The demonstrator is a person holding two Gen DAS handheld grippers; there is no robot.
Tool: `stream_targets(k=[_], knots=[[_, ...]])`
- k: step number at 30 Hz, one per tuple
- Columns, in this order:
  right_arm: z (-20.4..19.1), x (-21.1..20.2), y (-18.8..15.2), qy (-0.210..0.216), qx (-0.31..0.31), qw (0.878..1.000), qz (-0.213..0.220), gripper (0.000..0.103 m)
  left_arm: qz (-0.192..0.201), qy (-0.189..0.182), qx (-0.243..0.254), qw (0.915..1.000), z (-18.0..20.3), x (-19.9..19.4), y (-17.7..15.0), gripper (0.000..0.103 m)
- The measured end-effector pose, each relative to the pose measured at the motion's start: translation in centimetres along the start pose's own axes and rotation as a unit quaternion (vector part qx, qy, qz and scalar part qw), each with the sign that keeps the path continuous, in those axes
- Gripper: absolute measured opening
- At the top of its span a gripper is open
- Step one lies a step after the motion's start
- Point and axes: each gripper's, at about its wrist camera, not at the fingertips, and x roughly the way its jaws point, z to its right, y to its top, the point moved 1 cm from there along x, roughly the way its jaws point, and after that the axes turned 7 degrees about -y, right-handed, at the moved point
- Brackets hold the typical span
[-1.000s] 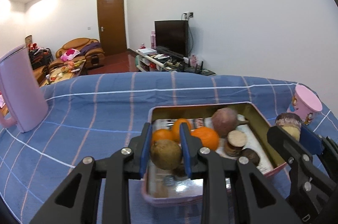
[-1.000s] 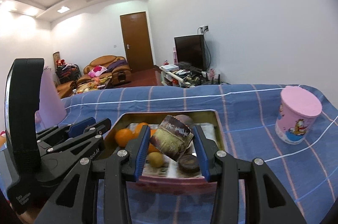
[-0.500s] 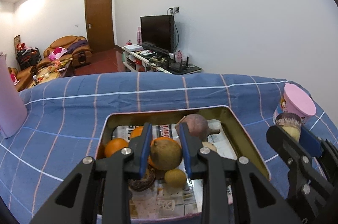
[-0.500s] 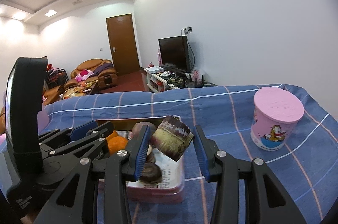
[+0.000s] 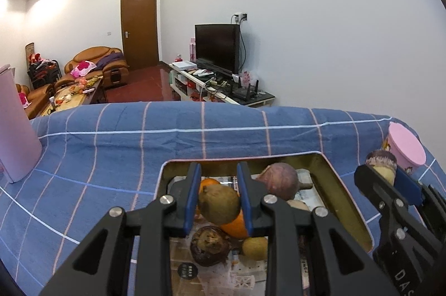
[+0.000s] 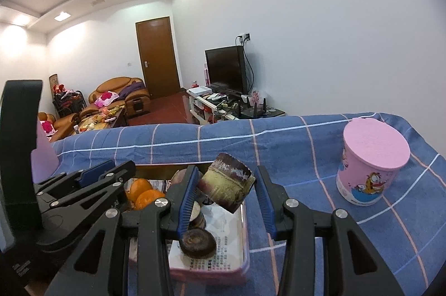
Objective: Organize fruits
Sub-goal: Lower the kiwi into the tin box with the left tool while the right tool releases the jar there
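- A round brown-skinned fruit [image 5: 218, 204] is gripped between the blue pads of the left claw [image 5: 218, 198], held above the rectangular gold-lined tin tray [image 5: 345, 201].
- A stubby cylindrical chunk with purple-brown rind and yellowish cut side [image 6: 227, 181] sits tilted in the right claw [image 6: 227, 195]; contact with the left pad is seen, a gap shows at the right pad, so whether it is clenched cannot be told.
- Below the left claw, inside the tray, oranges [image 5: 234, 223], a dark purple round fruit [image 5: 209, 245], a small yellow fruit [image 5: 255, 248] and a reddish-purple bulb [image 5: 280, 181] are seen lying on printed paper.
- The tray rests on a blue checked cloth surface [image 5: 111, 145]; a pink lidded cartoon tub [image 6: 370, 162] stands well to the right of the right claw, a tall pink jug [image 5: 14, 128] far left of the left claw.
- Brown fruit judged light, firm, smooth-skinned, prone to rolling: best held across its widest middle.
- Chunk judged stiff, rough-rinded, light; flat ends or opposite rind sides are advised for hold, as the tilted seat looks insecure.
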Motion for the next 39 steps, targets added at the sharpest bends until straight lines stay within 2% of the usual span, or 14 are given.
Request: stream_targets(k=[13, 18, 23, 27, 32, 39], knots=[[-0.3, -0.5, 0.7, 0.019, -0.003, 1.0, 0.011, 0.044, -0.016, -0.009, -0.007, 0.9998, 0.1, 0.5, -0.3, 0.029], [0.8, -1.0, 1.0, 0.01, 0.001, 1.0, 0.016, 0.044, -0.025, -0.024, 0.009, 0.9994, 1.6, 0.6, -0.8, 0.029], [2.0, -1.0, 1.0, -0.004, 0.006, 1.0, 0.014, 0.044, -0.021, -0.031, 0.005, 0.9993, 1.6, 0.6, 0.1, 0.029], [2.4, -0.1, 1.5, -0.003, 0.016, 1.0, 0.005, 0.044, -0.037, -0.031, 0.005, 0.9988, 2.0, 1.7, 1.2, 0.029], [1.4, 1.8, 2.1, 0.0, -0.003, 1.0, -0.01, 0.044, -0.068, -0.027, -0.001, 0.9973, 1.8, 3.2, 1.0, 0.029], [0.4, 3.5, 1.0, 0.014, -0.021, 0.999, -0.035, 0.044, -0.068, 0.0, 0.018, 0.9975, 1.5, 3.7, -0.1, 0.029]])
